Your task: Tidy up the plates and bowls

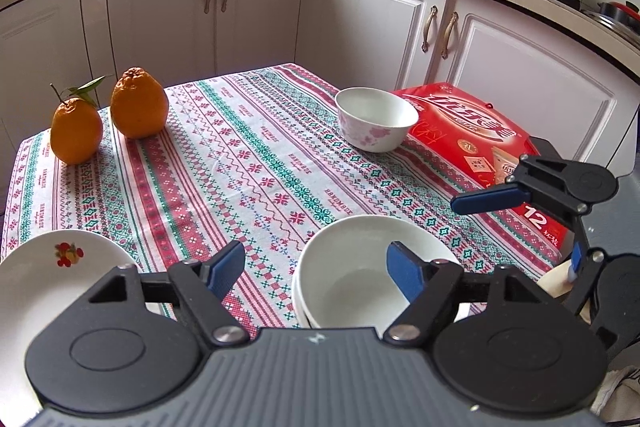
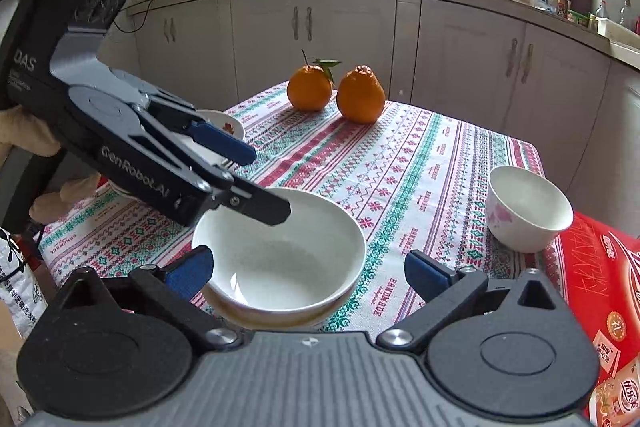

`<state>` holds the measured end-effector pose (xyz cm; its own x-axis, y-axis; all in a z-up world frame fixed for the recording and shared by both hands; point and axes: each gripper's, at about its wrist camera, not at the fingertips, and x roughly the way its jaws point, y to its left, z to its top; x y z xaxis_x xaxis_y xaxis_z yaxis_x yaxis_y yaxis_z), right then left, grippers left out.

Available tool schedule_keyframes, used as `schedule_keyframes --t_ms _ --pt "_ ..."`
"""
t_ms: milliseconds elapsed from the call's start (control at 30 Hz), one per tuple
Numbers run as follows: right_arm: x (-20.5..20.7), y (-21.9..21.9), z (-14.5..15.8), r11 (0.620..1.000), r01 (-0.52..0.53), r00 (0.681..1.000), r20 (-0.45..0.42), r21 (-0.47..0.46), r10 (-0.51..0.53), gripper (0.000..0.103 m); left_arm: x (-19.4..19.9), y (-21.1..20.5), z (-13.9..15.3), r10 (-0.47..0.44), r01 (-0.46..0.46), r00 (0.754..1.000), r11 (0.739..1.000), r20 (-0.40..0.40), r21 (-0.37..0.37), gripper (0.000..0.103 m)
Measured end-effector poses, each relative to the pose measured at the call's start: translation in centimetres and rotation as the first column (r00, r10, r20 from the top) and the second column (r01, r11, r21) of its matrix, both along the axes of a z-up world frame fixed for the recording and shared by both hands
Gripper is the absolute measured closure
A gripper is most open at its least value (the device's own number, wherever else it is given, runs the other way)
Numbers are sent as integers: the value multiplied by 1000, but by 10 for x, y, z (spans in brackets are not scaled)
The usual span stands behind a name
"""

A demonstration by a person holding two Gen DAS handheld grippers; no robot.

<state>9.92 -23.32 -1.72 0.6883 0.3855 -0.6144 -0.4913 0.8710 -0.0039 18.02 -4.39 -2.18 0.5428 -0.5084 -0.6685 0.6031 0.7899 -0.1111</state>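
Note:
Two white bowls (image 1: 352, 283) (image 2: 280, 259) sit stacked at the table's near edge. My left gripper (image 1: 316, 261) (image 2: 256, 179) is open, one finger inside the top bowl's rim and the other outside, with a clear gap to the bowl. The right gripper (image 2: 308, 271) (image 1: 516, 233) stands wide open with the stack between its fingers; its right pad is clear of the bowls. A small white bowl with pink flowers (image 1: 376, 119) (image 2: 528, 207) stands farther back beside a red box. A white plate with a fruit print (image 1: 60, 267) (image 2: 224, 123) lies at the left, partly hidden by my left gripper.
Two oranges (image 1: 140, 103) (image 2: 360, 95) stand at the far left corner of the patterned tablecloth (image 1: 248, 155). A red carton (image 1: 472, 131) (image 2: 600, 287) lies along the right edge. Kitchen cabinets and a counter with pots stand behind the table.

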Motion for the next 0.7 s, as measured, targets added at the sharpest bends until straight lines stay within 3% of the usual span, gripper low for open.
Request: schedule_keyframes --t_ms 300,700 --pt "-1 -9 6 1000 9 1000 27 4 -9 0 11 -10 6 -27 27 1000 999 12 29 25" --pt "30 -85 0 979 205 977 60 -17 -204 0 63 -72 18 -149 147 988 987 34 63 25"
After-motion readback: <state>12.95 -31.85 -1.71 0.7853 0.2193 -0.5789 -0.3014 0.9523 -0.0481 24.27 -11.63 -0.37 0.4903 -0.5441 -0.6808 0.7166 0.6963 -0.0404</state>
